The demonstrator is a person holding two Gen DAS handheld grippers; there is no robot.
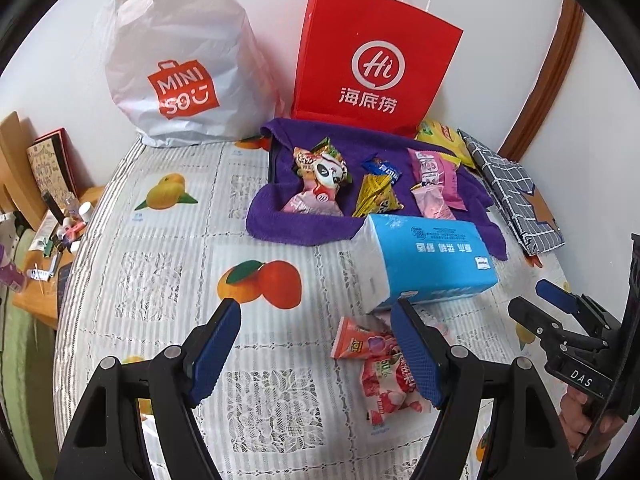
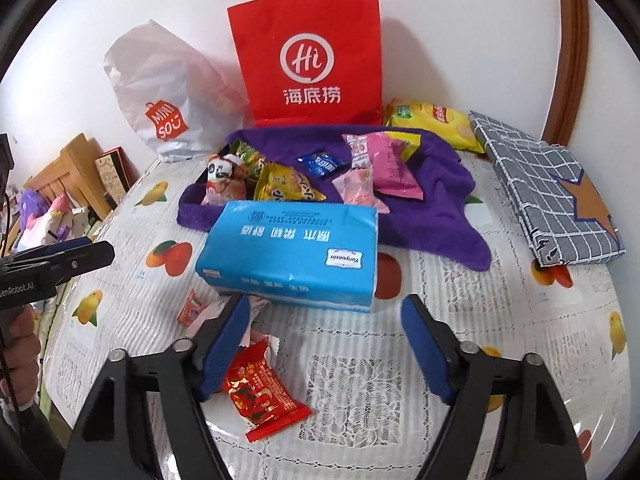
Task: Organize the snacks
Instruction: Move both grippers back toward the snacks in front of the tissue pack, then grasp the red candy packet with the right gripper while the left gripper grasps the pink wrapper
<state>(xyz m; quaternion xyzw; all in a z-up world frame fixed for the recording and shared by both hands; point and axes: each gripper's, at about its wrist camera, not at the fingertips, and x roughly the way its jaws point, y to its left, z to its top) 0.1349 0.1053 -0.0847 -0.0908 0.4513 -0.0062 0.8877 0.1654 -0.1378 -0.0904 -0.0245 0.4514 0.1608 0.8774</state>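
Note:
A purple towel-lined box at the back holds several snack packets: a panda packet, a yellow packet, pink packets. My left gripper is open and empty above the table; pink and red candy packets lie by its right finger. My right gripper is open and empty; a red packet lies by its left finger. The right gripper also shows in the left wrist view, and the left gripper in the right wrist view.
A blue tissue pack lies between the grippers and the box. A red paper bag, a white Miniso bag, a yellow chip bag and a folded grey checked box stand around. The table edge is at left.

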